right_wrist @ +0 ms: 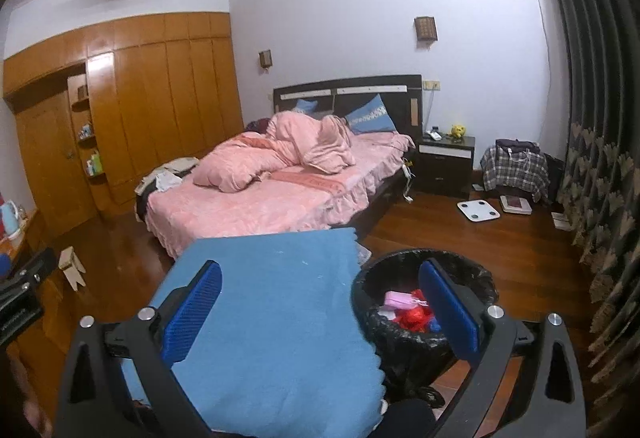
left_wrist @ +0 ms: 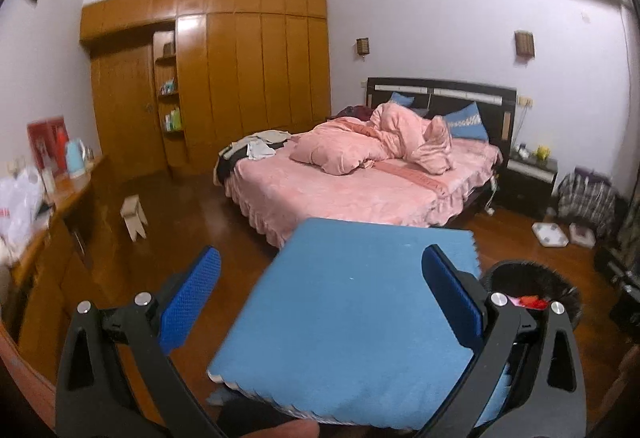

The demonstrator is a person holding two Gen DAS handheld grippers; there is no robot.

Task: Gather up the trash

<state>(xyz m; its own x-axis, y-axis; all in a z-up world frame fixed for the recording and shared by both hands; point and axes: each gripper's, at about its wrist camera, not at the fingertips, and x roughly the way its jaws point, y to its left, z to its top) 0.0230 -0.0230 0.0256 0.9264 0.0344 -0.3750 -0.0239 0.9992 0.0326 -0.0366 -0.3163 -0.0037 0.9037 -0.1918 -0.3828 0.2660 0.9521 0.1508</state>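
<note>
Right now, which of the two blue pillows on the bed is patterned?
The blue pillow nearer the nightstand; it carries a white pattern band, while the other pillow looks plain.

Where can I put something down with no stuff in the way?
The blue mat is bare all over, beside the bin. The wood floor between the bin and the curtain is free too. It gets crowded by the nightstand: a white scale and a plaid bag sit there.
</note>
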